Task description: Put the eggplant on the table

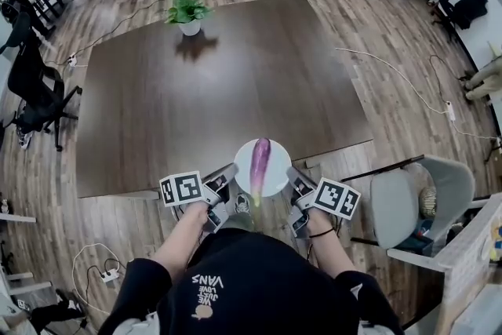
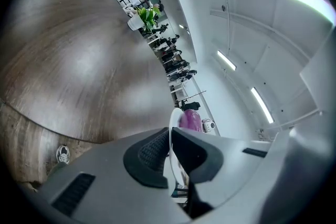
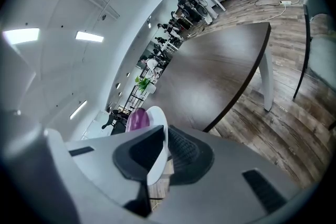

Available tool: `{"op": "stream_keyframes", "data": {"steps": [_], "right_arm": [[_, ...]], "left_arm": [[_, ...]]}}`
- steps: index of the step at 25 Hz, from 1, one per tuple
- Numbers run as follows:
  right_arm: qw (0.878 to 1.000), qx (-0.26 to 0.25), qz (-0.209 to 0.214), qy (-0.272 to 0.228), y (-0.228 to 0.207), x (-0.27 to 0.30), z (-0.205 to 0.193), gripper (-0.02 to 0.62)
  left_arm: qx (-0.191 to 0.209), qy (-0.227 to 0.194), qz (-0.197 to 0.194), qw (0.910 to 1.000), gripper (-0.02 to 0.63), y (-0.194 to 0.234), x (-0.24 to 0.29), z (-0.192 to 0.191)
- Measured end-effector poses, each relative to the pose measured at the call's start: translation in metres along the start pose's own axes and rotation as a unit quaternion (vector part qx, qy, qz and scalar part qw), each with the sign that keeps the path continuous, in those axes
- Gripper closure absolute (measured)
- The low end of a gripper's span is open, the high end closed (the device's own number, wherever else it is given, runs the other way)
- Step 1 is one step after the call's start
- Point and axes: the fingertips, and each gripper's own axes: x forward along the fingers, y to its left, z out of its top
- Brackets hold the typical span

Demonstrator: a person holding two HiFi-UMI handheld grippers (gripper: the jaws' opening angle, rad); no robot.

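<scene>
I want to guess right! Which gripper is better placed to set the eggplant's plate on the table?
Neither wins: left gripper and right gripper each clamp opposite rims of the plate carrying the eggplant, so both should probably lower it together.

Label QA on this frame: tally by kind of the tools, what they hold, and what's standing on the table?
eggplant: 1
plate: 1
plant: 1
tools: 2 (left tool, right tool)
Total: 5
</scene>
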Motion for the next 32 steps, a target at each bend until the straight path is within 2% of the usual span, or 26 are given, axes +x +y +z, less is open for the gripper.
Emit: {"op": "stream_keyframes", "data": {"steps": [12,17,23,32], "right_arm": [[0.999,0.009,-0.01,-0.033,0.006,0.058,0.057,0.56],[0.999,0.014,-0.013,-0.037,0.005,0.066,0.07,0.56],[0.999,0.01,-0.012,-0.029,0.003,0.077,0.088,0.56],[1.0,-0.007,-0.001,-0.005,0.005,0.107,0.133,0.56]], "left_arm": [[0.014,0.027,-0.018,0.9994,0.58,0.011,0.046,0.077],[0.014,0.033,-0.019,0.9992,0.58,0.011,0.058,0.09],[0.006,0.027,-0.017,0.9995,0.58,0.011,0.071,0.101],[0.001,0.0,-0.007,1.0,0.58,0.008,0.099,0.137]]}}
